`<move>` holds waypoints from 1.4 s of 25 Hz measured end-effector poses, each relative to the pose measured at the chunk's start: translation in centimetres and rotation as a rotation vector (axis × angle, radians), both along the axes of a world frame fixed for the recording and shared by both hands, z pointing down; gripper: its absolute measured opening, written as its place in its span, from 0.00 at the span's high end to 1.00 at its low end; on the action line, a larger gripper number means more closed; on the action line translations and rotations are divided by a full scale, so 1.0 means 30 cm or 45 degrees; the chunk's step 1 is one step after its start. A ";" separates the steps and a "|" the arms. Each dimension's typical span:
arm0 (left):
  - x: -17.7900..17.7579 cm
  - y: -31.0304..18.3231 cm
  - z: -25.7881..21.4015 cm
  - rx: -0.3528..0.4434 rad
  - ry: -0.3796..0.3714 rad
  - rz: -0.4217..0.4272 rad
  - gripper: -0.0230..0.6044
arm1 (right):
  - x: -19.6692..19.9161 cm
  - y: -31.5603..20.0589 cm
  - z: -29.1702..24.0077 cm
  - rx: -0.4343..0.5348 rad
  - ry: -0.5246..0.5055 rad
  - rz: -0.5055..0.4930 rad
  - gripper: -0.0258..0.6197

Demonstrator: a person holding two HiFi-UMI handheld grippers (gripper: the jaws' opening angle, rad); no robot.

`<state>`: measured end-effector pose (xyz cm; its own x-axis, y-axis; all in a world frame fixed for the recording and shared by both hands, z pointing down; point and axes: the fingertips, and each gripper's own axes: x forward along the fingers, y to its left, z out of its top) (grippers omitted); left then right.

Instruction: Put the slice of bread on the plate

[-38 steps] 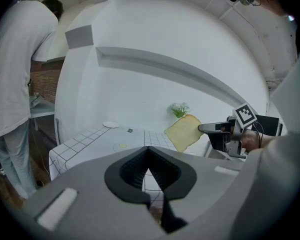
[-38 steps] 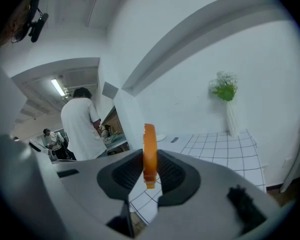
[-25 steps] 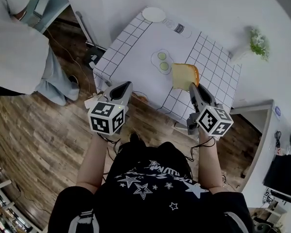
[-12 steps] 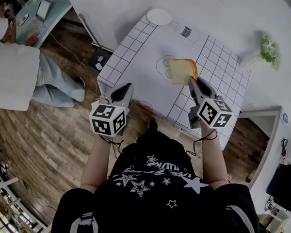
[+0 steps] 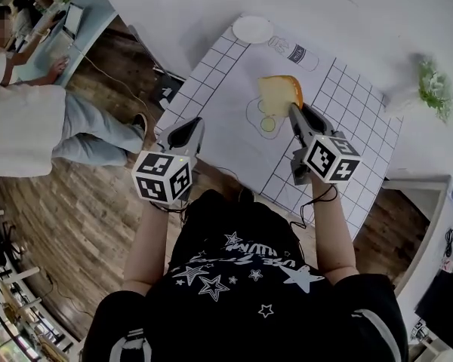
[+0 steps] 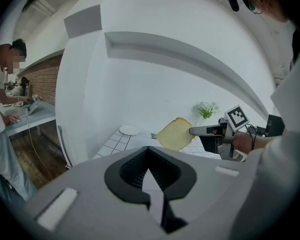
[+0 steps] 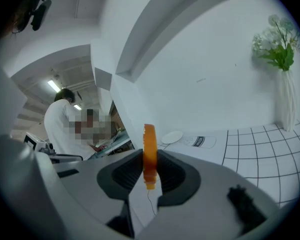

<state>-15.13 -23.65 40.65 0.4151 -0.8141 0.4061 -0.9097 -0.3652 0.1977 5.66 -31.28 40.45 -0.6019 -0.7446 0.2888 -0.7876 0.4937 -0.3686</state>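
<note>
Over the gridded table (image 5: 211,74), mid-cloth: bread slice (image 5: 279,95), pinched by its lower edge in the right gripper (image 5: 295,114). Left gripper (image 5: 186,133) closed, empty. White plate (image 5: 253,29) lies at the slice's 11 o'clock, well apart. Advised: tip the slice flat, lower it to the plate's centre, then release.

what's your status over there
Right gripper shut on bread slice, held on edge above the table. Left gripper empty, jaws together. Plate bare at far corner, nothing standing in between.
</note>
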 end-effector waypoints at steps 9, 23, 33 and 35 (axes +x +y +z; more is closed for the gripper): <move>-0.031 -0.174 0.030 -0.022 0.004 0.063 0.95 | -0.024 -0.123 0.007 -0.005 0.046 0.067 0.82; -0.212 -0.598 -0.010 0.029 0.040 0.161 0.95 | -0.141 -0.479 -0.018 0.049 0.361 0.106 0.82; -0.277 -0.842 0.017 0.039 0.010 0.214 0.95 | -0.239 -0.786 0.040 0.137 0.640 0.031 0.82; -0.277 -0.881 0.028 0.032 0.013 0.220 0.95 | -0.258 -0.836 0.059 0.147 0.703 0.022 0.82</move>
